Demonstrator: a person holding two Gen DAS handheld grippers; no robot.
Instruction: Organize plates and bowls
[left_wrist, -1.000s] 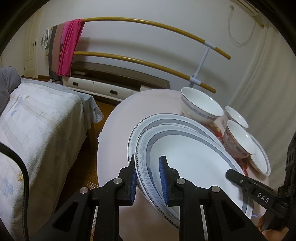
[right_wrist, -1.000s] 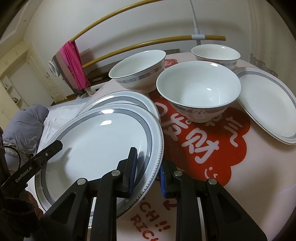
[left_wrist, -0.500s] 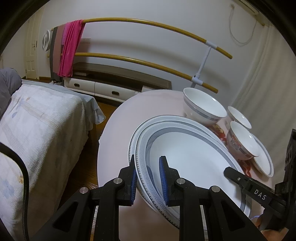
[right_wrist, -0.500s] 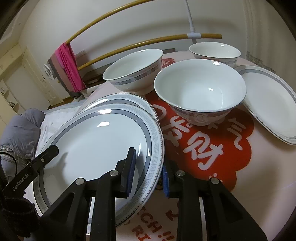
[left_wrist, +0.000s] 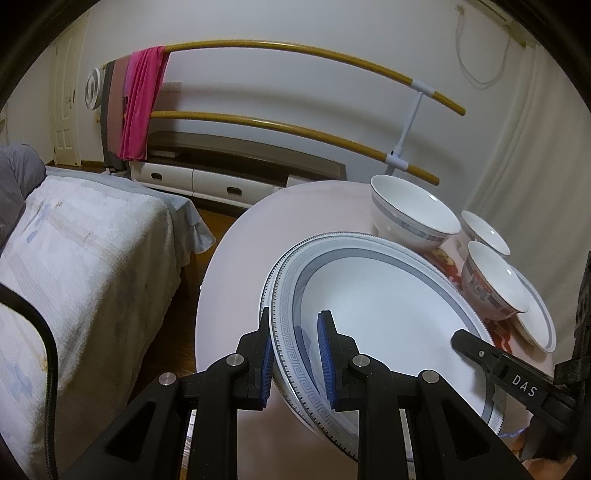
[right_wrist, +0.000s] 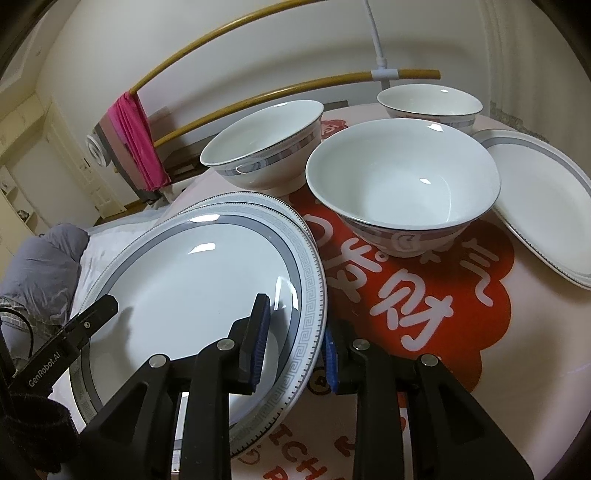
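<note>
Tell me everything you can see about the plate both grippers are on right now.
The top plate is a large, glossy white, ceramic-looking dish with a grey ring and a Greek-key patterned rim. It sits over a matching lower plate, nearly aligned, on the pink round table. The left gripper and right gripper each straddle opposite edges of its rim, fingers above and below. Whether it rests fully on the lower plate cannot be told.

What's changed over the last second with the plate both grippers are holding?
The large grey-rimmed white plate has sunk closer onto the matching plate beneath. Left hand-held gripper and right hand-held gripper still straddle its rim; the three white bowls stayed put.
</note>
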